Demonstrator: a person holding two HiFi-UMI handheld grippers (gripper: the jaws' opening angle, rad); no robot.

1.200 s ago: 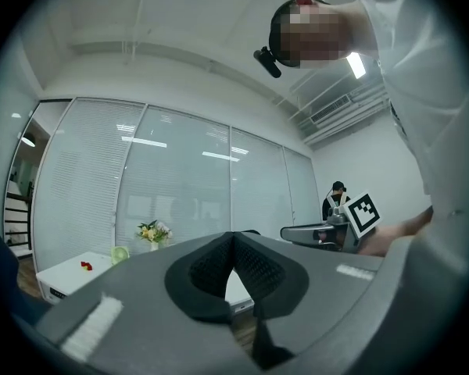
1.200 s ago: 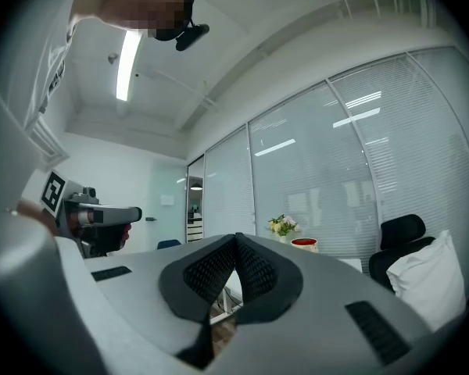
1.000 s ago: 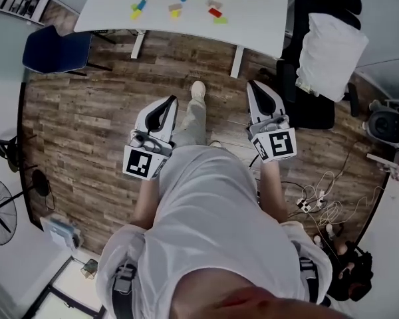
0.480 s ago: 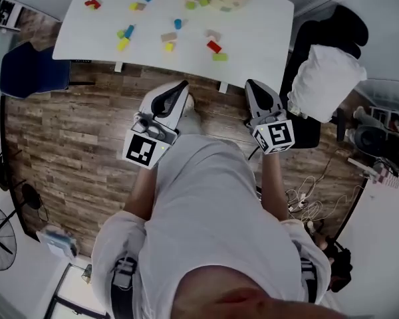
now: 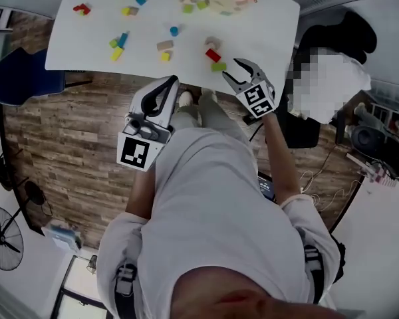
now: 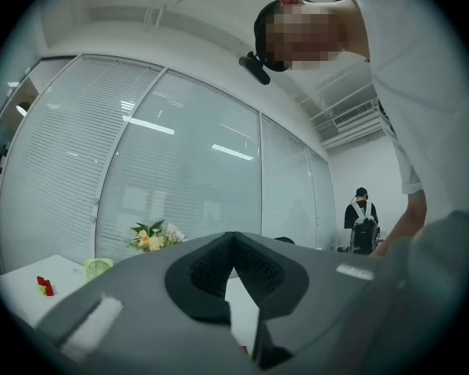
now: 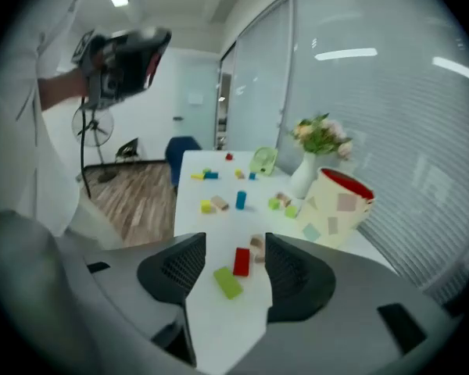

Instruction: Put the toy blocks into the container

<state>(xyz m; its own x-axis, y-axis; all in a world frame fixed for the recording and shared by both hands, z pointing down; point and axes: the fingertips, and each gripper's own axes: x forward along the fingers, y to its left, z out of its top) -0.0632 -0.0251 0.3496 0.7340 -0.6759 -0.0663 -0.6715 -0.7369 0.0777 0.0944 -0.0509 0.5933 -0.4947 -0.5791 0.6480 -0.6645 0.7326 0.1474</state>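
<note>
We stand at the near edge of a white table, over wood flooring. At the table's far side stands the container, a cream bucket with a red inside and a few coloured pieces already in it; in the right gripper view it rises to the right of the jaws. Our left gripper hangs short of the table edge with its jaws pressed together at the tips and nothing between them. Our right gripper reaches over the near edge of the table, its jaws opening and gripping nothing. Through their gap we see three toy blocks lying on the table ahead: a green block nearest, a red block just beyond it, and a tan block beside the red one. Further blocks lie scattered to the left, among them a blue cylinder.
</note>
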